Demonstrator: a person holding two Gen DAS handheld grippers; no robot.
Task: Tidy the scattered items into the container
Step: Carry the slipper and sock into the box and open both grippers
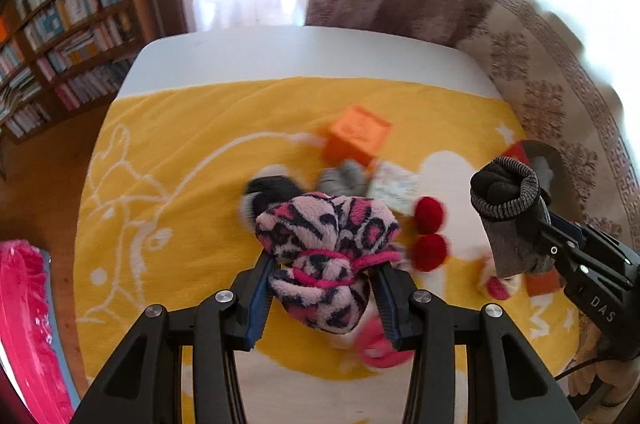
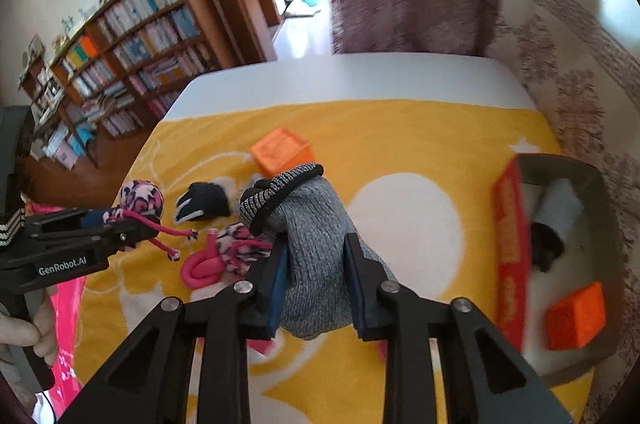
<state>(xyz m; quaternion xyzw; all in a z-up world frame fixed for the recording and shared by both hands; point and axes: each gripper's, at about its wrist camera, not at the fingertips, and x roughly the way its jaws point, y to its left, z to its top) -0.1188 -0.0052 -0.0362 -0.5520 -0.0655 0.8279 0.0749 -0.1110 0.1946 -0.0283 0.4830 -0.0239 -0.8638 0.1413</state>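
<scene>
My left gripper (image 1: 324,260) is shut on a pink leopard-print fuzzy sock bundle (image 1: 328,244), held above the yellow blanket; it also shows in the right wrist view (image 2: 142,200). My right gripper (image 2: 316,240) is shut on a rolled grey sock (image 2: 316,244) with a dark cuff, also seen in the left wrist view (image 1: 508,212). The red-sided cardboard box (image 2: 508,236) sits at the right, holding an orange block (image 2: 576,316), a rolled grey item (image 2: 560,208) and a dark item (image 2: 546,244). On the blanket lie an orange block (image 2: 282,152), a black sock (image 2: 204,206), a second leopard bundle (image 2: 236,244) and a pink coil (image 2: 200,268).
A yellow blanket (image 2: 400,136) covers a white table (image 2: 340,76). Two red pompoms (image 1: 430,228) and a patterned card (image 1: 394,186) lie right of centre. A bookshelf (image 2: 120,36) stands left, a patterned sofa (image 1: 560,96) right. A pink object (image 1: 24,324) sits at the left edge.
</scene>
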